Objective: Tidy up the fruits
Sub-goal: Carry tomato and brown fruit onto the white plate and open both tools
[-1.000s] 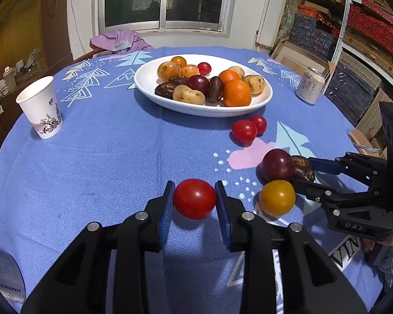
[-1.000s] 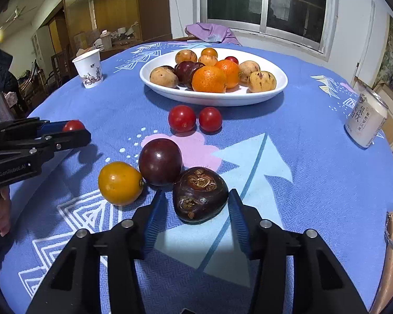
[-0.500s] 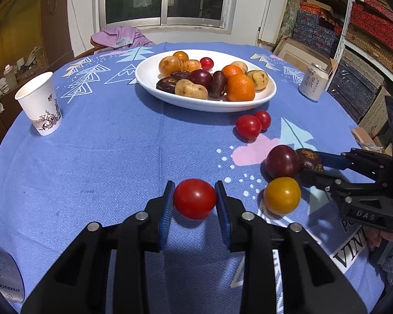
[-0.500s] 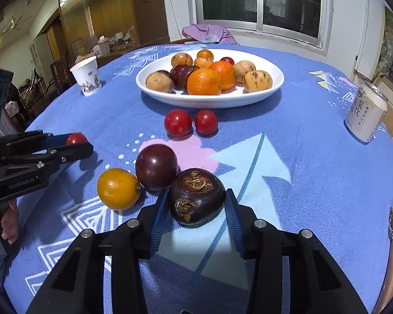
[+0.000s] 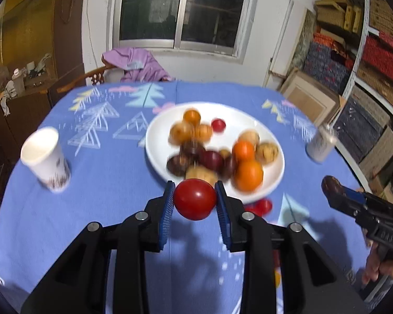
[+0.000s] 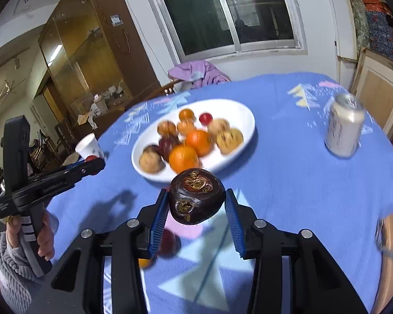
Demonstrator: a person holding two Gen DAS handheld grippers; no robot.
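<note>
My left gripper point(image 5: 194, 198) is shut on a red tomato point(image 5: 194, 200) and holds it in the air just before the near rim of the white plate point(image 5: 276, 154). The plate carries several fruits: oranges, dark plums and brown ones. My right gripper point(image 6: 196, 204) is shut on a dark brown wrinkled fruit point(image 6: 196, 196), also off the table, in front of the plate point(image 6: 245, 120). In the right wrist view, the left gripper point(image 6: 91, 164) hangs at the left with its tomato. In the left wrist view, the right gripper point(image 5: 335, 191) is at the right edge.
A paper cup point(image 5: 45, 159) stands left of the plate and a drink can point(image 6: 344, 125) right of it. Two red tomatoes point(image 5: 262, 205) lie by the plate's near rim. A dark plum point(image 6: 167, 243) and a yellow fruit point(image 6: 144, 263) lie under my right gripper.
Both grippers have risen off the tablecloth with their fruit and moved nearer the plate. The right jaws narrowed onto the dark fruit. The plum and yellow fruit stayed on the table.
</note>
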